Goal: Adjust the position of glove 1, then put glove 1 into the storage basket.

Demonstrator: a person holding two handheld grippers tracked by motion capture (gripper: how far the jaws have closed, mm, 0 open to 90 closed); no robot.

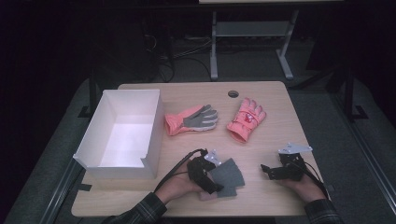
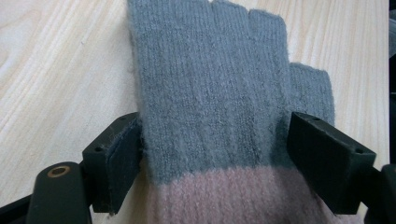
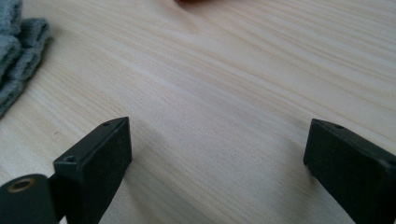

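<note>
A knitted fingerless glove (image 1: 229,174), grey with a pink cuff, lies flat on the wooden table (image 1: 261,198) near the front edge. My left gripper (image 1: 216,182) is at its cuff end. In the left gripper view the glove (image 2: 210,93) lies between the wide-set jaws of this gripper (image 2: 212,135), and the pads stand at its sides without squeezing it. My right gripper (image 1: 266,170) rests low over bare wood to the right, open with nothing between its fingers (image 3: 217,135). The grey glove's edge (image 3: 18,51) shows at that view's far left.
A white open box (image 1: 152,133) stands at the table's left. Two pink winter gloves lie behind: one palm-up with a grey palm (image 1: 191,120), one back-up (image 1: 246,119). A cable hole (image 1: 233,94) sits near the far edge.
</note>
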